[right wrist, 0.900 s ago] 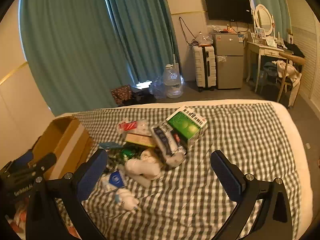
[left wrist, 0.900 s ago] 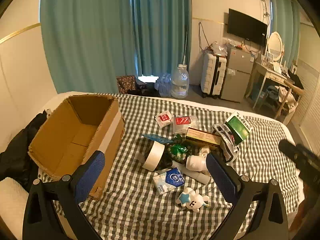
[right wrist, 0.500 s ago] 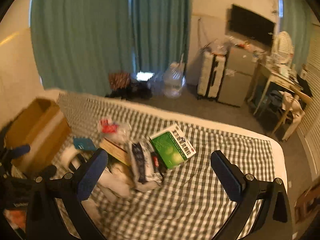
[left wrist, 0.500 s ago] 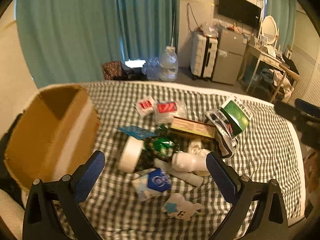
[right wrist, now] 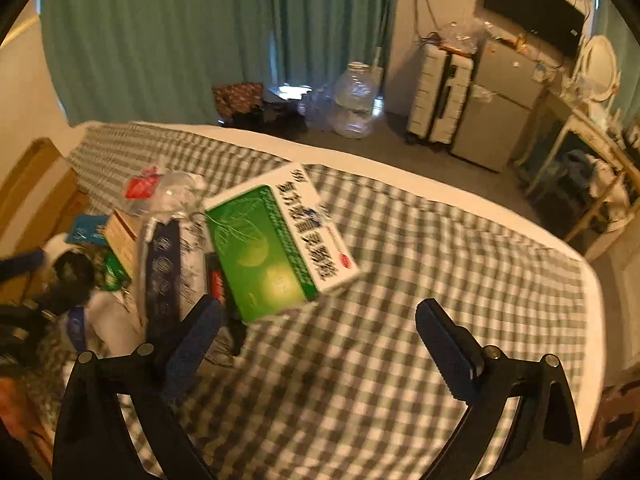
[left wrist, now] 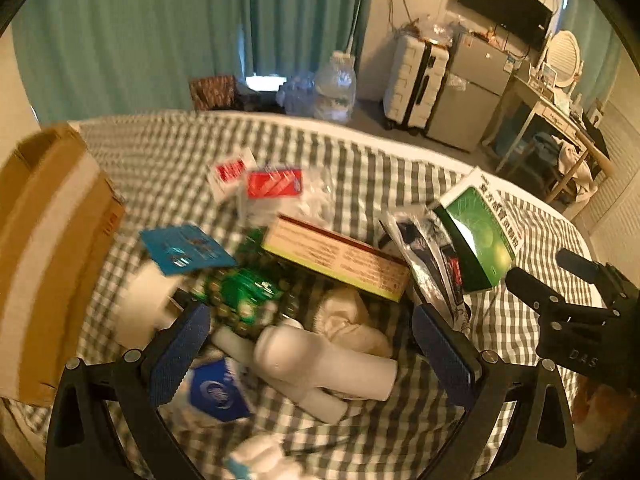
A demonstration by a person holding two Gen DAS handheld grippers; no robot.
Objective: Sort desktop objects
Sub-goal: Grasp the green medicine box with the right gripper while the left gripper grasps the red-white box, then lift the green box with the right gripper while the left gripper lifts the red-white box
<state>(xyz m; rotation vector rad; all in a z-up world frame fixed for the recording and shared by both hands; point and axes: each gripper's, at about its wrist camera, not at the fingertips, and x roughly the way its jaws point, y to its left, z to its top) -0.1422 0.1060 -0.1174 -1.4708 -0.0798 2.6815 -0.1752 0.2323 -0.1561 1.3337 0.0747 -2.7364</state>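
cardboard box (left wrist: 48, 240) — cut off at left; white toy (left wrist: 260, 458) — blurred.

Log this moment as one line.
left gripper: open, over white plastic bottle | right gripper: open, near green-and-white carton | nothing held

A grey-and-white checked cloth (right wrist: 400, 280) is showing under a green-and-white printed carton (right wrist: 276, 240), a brown cardboard box (left wrist: 48, 240), a glossy white plastic bottle (left wrist: 320, 364) and a red-labelled clear packet (left wrist: 276, 184).

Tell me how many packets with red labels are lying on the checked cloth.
2. A small white packet at the far side of the pile, and a clear bag just right of it. Others may be buried.
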